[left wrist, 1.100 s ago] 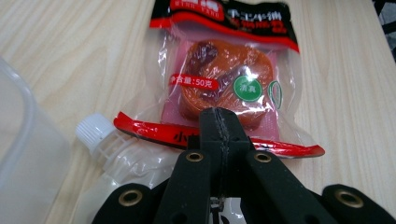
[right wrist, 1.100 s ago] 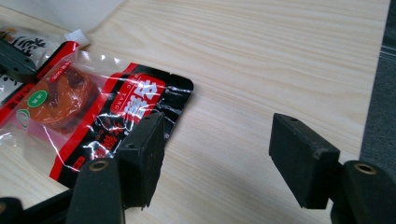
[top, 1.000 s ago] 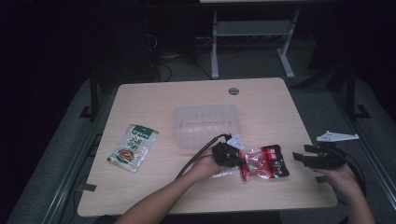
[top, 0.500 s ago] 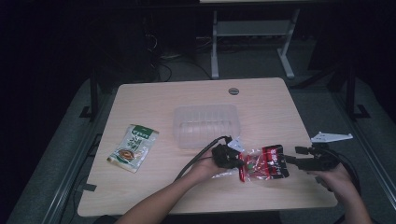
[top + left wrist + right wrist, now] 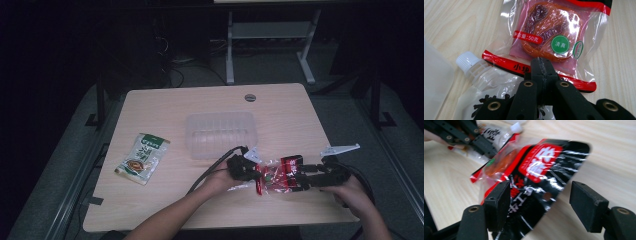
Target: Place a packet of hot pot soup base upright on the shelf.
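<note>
Red-and-black snack packet (image 5: 281, 172) lies near the front edge of the tabletop (image 5: 210, 102), right of centre, held between both hands' tools. Left gripper (image 5: 248, 170) comes in from the packet's left end; in the left gripper view its jaws are pressed together on the red strip at the packet's clear end (image 5: 554, 42), pinching the film, with the orange-brown contents showing through the window just beyond the jaw tips. Under that same end, partly beneath the gripper, a clear spouted pouch (image 5: 484, 82) with a white screw cap (image 5: 467, 60) and black lettering lies flat on the wood. Right gripper (image 5: 311, 178) reaches in from the right edge side; in the right gripper view its jaws (image 5: 544, 202) stand apart on either side of the packet's black printed end (image 5: 541, 167), one pad against or just beside the film, the other clear of it with bare wood between, so no squeeze on the packet there. Clear plastic tub (image 5: 221, 134) sits at mid-tabletop, just behind the packet and the left gripper. Green-and-white sachet (image 5: 142, 158) lies flat toward the left edge, well apart from the rest. Small round grommet (image 5: 250, 97) near the rear edge.
</note>
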Demonstrator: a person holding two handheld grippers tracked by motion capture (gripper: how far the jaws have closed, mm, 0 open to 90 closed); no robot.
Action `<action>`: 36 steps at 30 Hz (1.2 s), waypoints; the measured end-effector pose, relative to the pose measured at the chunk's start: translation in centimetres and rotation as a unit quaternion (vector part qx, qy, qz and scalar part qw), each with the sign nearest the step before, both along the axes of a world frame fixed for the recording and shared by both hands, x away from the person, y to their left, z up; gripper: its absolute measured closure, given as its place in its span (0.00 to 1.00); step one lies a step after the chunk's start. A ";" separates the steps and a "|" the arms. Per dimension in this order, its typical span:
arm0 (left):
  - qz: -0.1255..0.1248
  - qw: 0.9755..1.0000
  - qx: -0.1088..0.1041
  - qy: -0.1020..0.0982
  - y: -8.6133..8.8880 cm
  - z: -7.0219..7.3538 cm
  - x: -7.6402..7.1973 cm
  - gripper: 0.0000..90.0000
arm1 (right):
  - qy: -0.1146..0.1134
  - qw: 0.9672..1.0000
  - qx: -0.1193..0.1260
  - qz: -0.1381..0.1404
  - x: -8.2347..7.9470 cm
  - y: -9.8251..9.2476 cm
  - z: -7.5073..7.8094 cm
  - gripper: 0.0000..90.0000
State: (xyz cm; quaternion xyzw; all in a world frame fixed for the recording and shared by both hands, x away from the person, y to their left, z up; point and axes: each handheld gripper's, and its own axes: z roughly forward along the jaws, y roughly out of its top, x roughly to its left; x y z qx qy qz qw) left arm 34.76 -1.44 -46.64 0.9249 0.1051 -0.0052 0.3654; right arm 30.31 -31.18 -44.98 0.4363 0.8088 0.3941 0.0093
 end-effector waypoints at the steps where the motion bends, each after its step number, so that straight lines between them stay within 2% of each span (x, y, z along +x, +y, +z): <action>1: 0.000 1.000 -0.001 -0.001 0.0 0.0 -0.1 1.00 | 0.011 1.000 0.004 0.012 0.1 0.4 -0.3 0.37; 4: 0.000 1.000 0.000 -0.003 0.0 0.0 -0.1 1.00 | 0.019 0.999 0.009 0.027 0.2 0.9 -0.6 0.38; 10: 0.004 1.000 -0.001 -0.001 0.0 0.0 -0.1 1.00 | 0.020 0.999 0.018 0.030 0.1 0.9 -0.4 0.42; 13: 0.006 1.000 -0.001 -0.002 0.0 0.0 -0.2 1.00 | 0.019 0.999 0.026 0.031 0.2 1.0 -0.3 0.48; 16: 0.007 1.000 -0.001 -0.003 -0.1 0.0 -0.2 1.00 | 0.020 0.999 0.031 0.037 0.2 1.2 -0.3 0.49; 17: 0.007 1.000 -0.001 -0.003 -0.1 0.0 -0.2 1.00 | 0.013 0.999 0.030 0.037 0.3 1.4 -0.2 0.55; 19: 0.009 1.000 -0.001 -0.003 -0.1 0.0 -0.3 1.00 | 0.017 0.998 0.035 0.040 0.3 1.6 -0.1 0.55; 22: 0.008 1.000 0.000 -0.006 -0.1 0.0 -0.3 1.00 | 0.019 0.998 0.033 0.050 0.3 2.1 -0.2 0.58; 24: 0.007 1.000 0.000 -0.008 -0.1 0.0 -0.3 1.00 | 0.019 0.997 0.031 0.062 0.3 2.6 -0.1 0.64; 29: 0.009 1.000 -0.001 -0.006 0.0 0.0 -0.3 1.00 | 0.013 0.998 0.028 0.062 0.3 2.6 0.2 0.76; 34: 0.010 1.000 -0.002 -0.005 0.0 0.0 -0.3 1.00 | -0.001 0.997 0.014 0.071 0.3 2.7 0.1 0.84; 36: 0.010 1.000 -0.002 -0.004 0.0 0.0 -0.3 1.00 | -0.010 0.997 0.006 0.075 0.2 2.9 0.1 0.91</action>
